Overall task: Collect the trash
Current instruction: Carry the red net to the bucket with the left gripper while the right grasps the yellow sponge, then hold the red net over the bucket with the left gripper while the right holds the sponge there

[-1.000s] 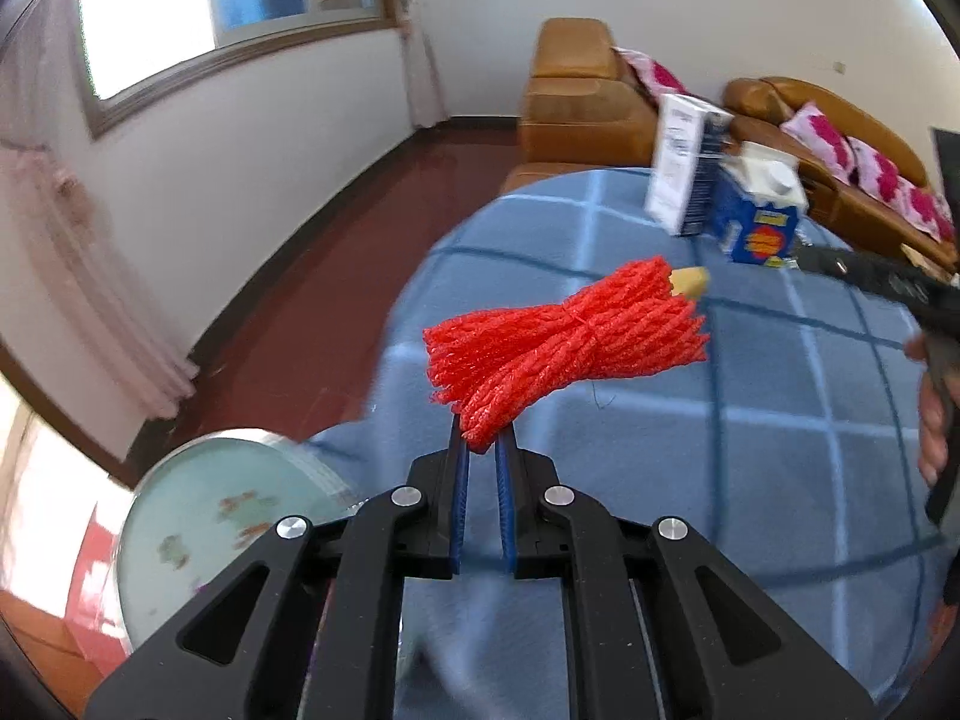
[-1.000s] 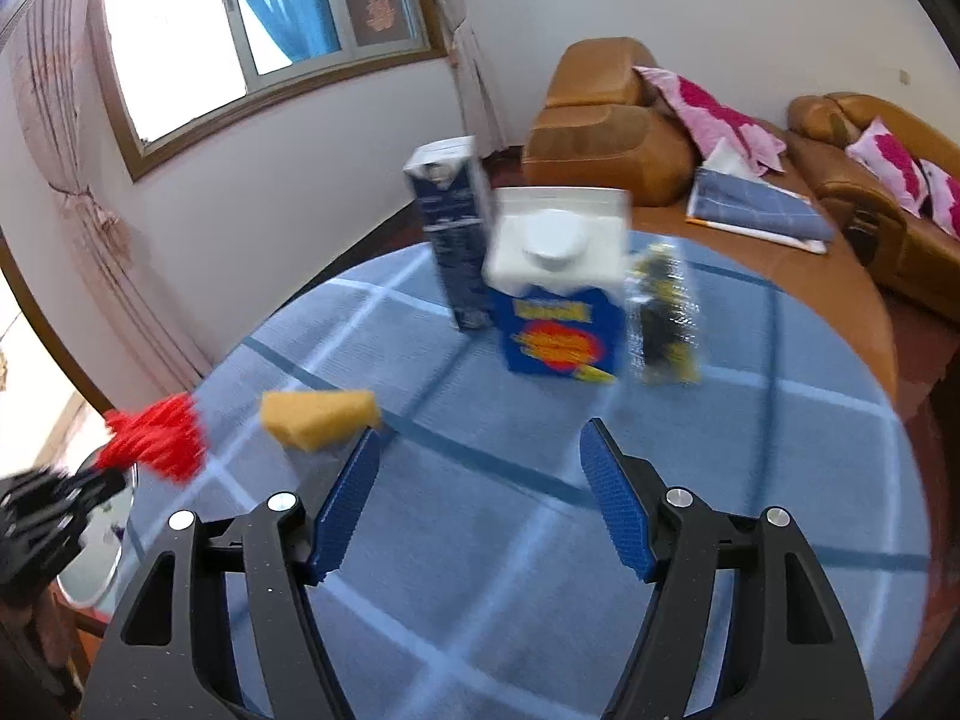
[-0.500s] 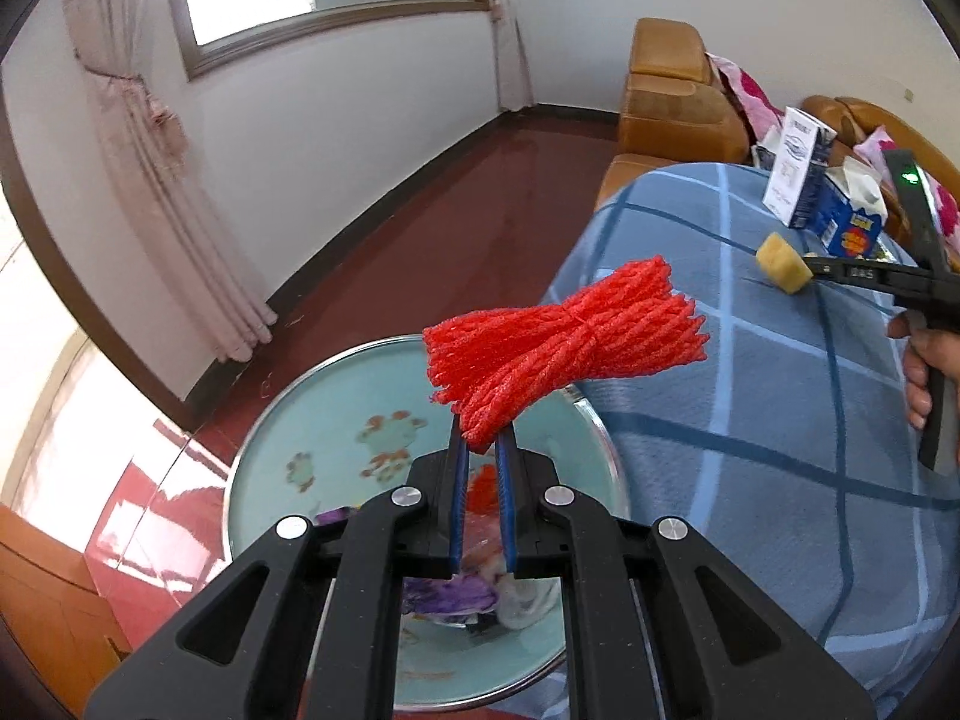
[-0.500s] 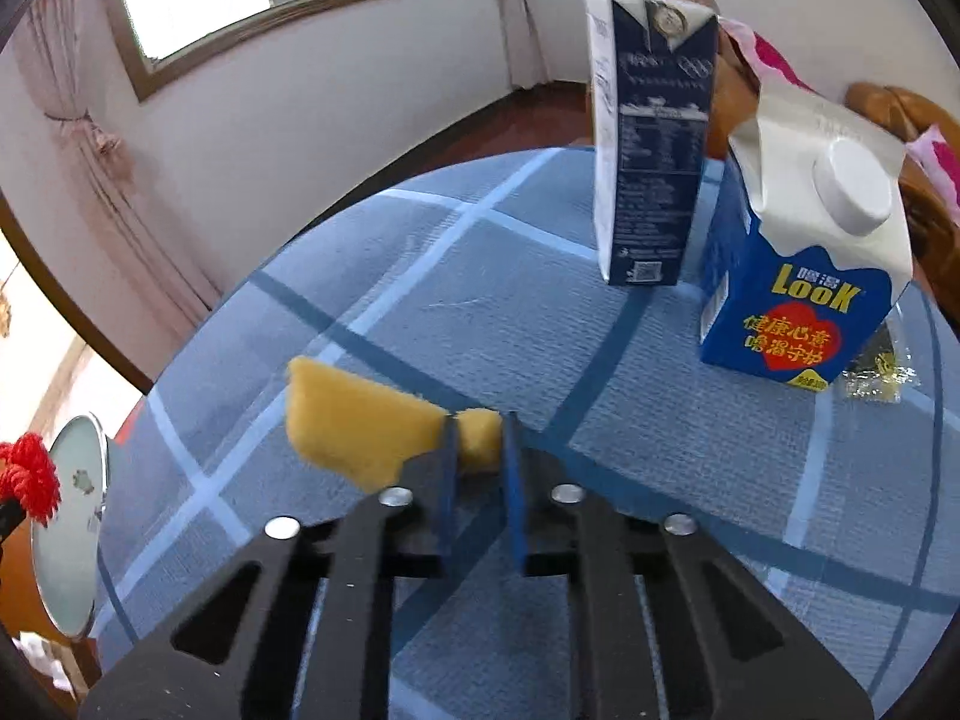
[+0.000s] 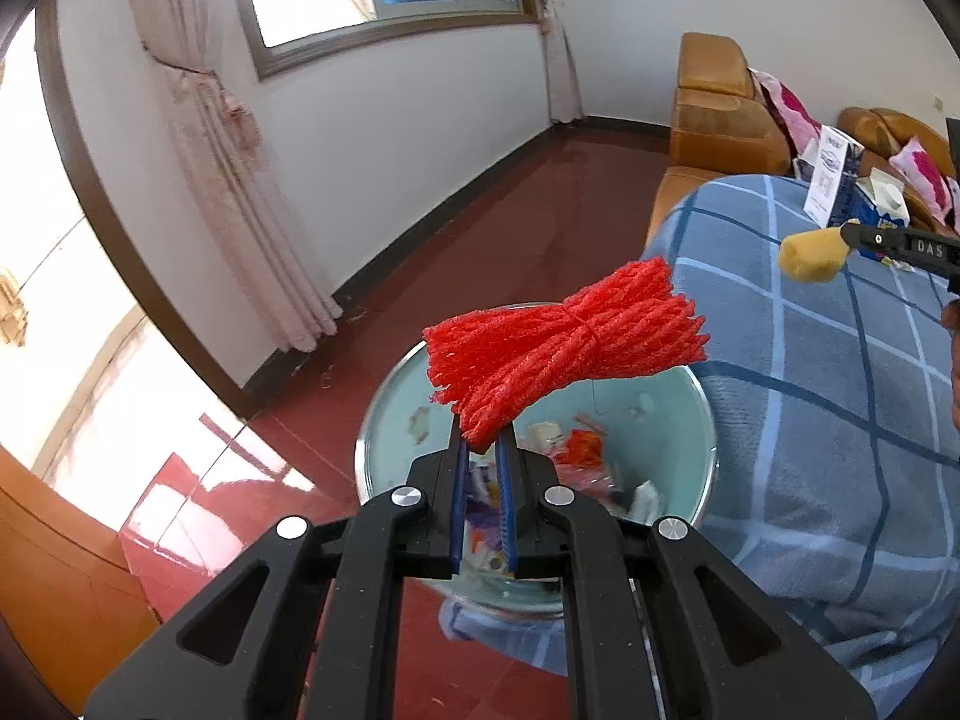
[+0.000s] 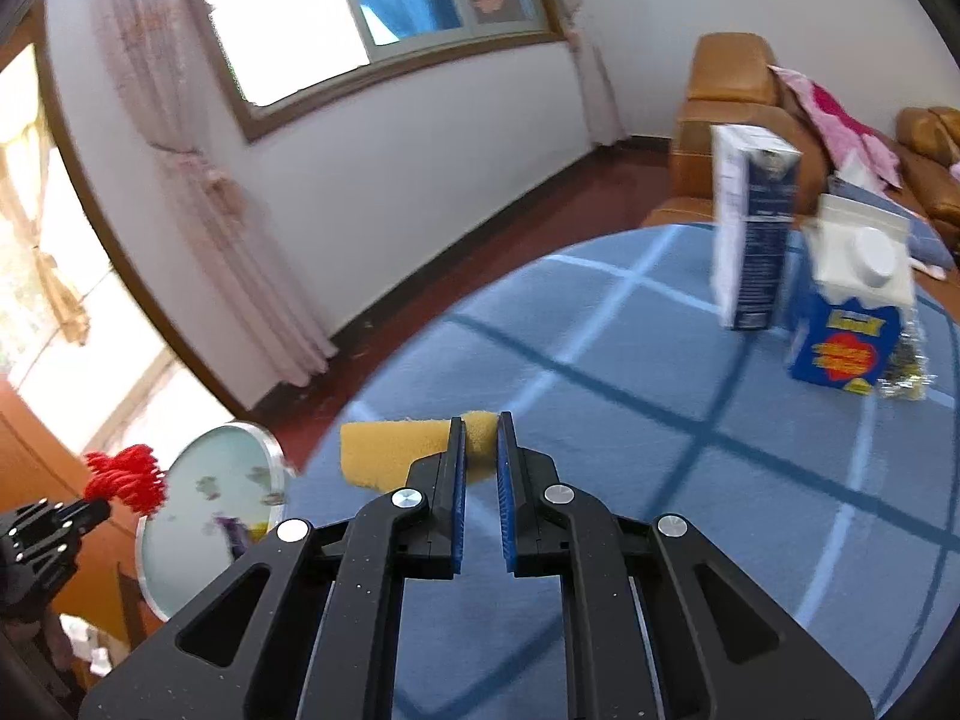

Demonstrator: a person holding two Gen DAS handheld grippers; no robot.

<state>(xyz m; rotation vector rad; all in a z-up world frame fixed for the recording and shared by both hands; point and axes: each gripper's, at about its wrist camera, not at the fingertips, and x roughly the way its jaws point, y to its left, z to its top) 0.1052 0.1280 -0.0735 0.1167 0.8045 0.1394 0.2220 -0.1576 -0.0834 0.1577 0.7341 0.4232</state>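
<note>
**Left gripper over the bin with the red net; right gripper carrying the sponge**

Left gripper [image 5: 482, 450]: jaws pinched together on the tail of a red net [image 5: 564, 342], which fans out ahead of the fingertips. Directly below and just ahead of the tips sits the trash bin [image 5: 384, 420], mouth open, scraps already inside. The net hangs over the bin's opening, not over the floor to the left or the blue checked tablecloth [image 5: 840, 420] to the right.

- To drop well: spread the jaws while the net's bulk is over the middle of the bin. The net is light and fuzzy; it may cling to a pad, so open wide, and lower toward the rim first if needed.
- Risk: most of the bundle leans right of the grip point, toward the table edge; a nudge leftward would centre it.

Right gripper [image 6: 480, 444]: jaws squeezed on one end of a yellow sponge [image 6: 390, 450], the rest jutting left of the tips, over the tablecloth. The bin lies down and left of this gripper; the cartons [image 6: 756, 228] stand well off to the right.

- Sponge goes next: carry it left past the table edge, wait until the left gripper clears.
</note>
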